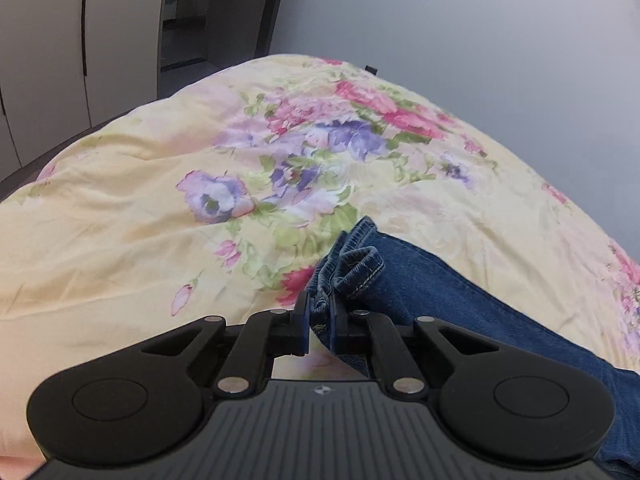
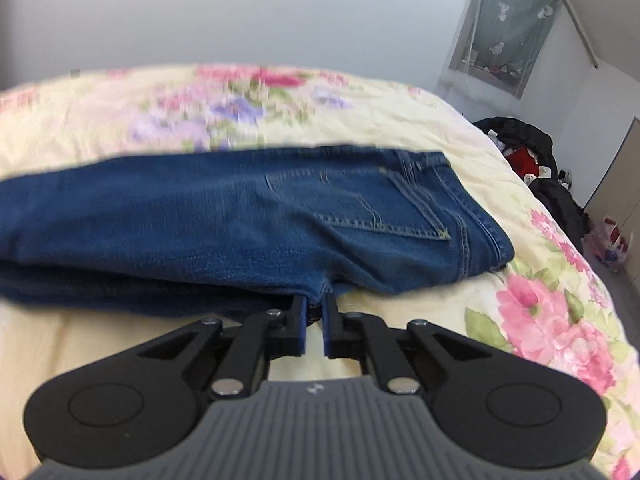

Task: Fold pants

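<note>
1. The pants (image 2: 248, 216) are blue denim jeans with pale contrast stitching, lying on a bed covered by a quilt (image 1: 132, 216) of soft, wrinkled pale-yellow cloth printed with pink and purple flowers and green leaves.
2. In the right wrist view the jeans lie across the bed, doubled leg over leg, with a stitched back pocket facing up and the waist end toward the right side of the picture.
3. The left gripper (image 1: 320, 320) is clenched on a bunched hem of the denim: crumpled blue cloth fills the narrow gap between its blue-padded fingers (image 1: 305, 322), and a rolled, stitched cuff loops up just beyond the tips.
4. From that grip the leg of the jeans runs away to the lower right of the left wrist view as a smooth, dark blue band.
5. The right gripper (image 2: 315, 320) has its fingers (image 2: 303, 326) drawn close together at the near edge of the jeans; a dark fold of denim appears to be pinched at the tips, though the picture is blurred there.
6. Beyond the far corner of the bed lies a heap of black clothing (image 2: 532, 152), with a plain pale wall (image 2: 280, 12) behind.
</note>
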